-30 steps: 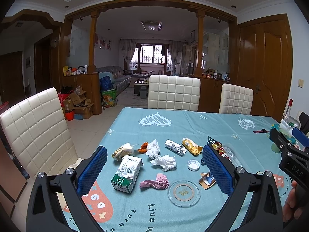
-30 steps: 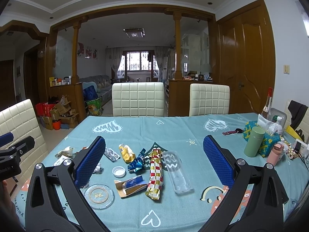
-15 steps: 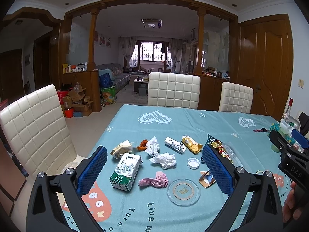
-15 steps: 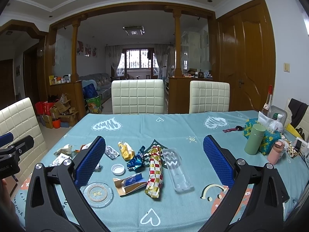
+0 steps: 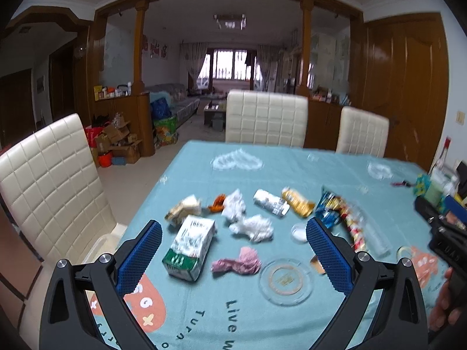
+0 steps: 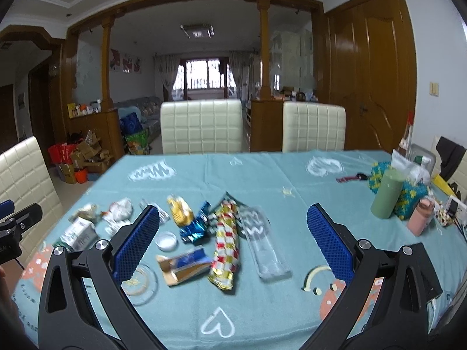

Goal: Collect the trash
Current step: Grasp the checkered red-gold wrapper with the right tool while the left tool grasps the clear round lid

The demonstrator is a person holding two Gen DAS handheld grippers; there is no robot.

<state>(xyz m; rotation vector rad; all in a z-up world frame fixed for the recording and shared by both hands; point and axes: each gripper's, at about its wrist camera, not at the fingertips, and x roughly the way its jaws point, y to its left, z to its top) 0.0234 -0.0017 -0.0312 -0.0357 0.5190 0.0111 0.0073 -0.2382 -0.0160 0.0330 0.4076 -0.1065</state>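
Observation:
Trash lies scattered on the teal tablecloth (image 5: pixel 262 315). In the left wrist view: a green-and-white carton (image 5: pixel 189 246), a pink crumpled wad (image 5: pixel 238 262), white tissues (image 5: pixel 252 227), a silver packet (image 5: pixel 270 202) and a yellow wrapper (image 5: pixel 296 205). My left gripper (image 5: pixel 232 255) is open and empty, above the carton and pink wad. In the right wrist view: a red-gold checked wrapper (image 6: pixel 226 248), a clear plastic tray (image 6: pixel 264 245), a blue foil wrapper (image 6: pixel 194 229) and a blue-brown packet (image 6: pixel 184 265). My right gripper (image 6: pixel 232 248) is open and empty above them.
A round glass ashtray (image 5: pixel 286 280) and a white cap (image 5: pixel 299 232) lie among the trash. A green flask (image 6: pixel 386 194), a pink bottle (image 6: pixel 420 218) and a knitted tissue box (image 6: pixel 408 201) stand at the table's right. White chairs (image 5: pixel 267 122) surround the table.
Both grippers have moved forward and lower toward the trash, which now looks larger and nearer. Both stay open and empty.

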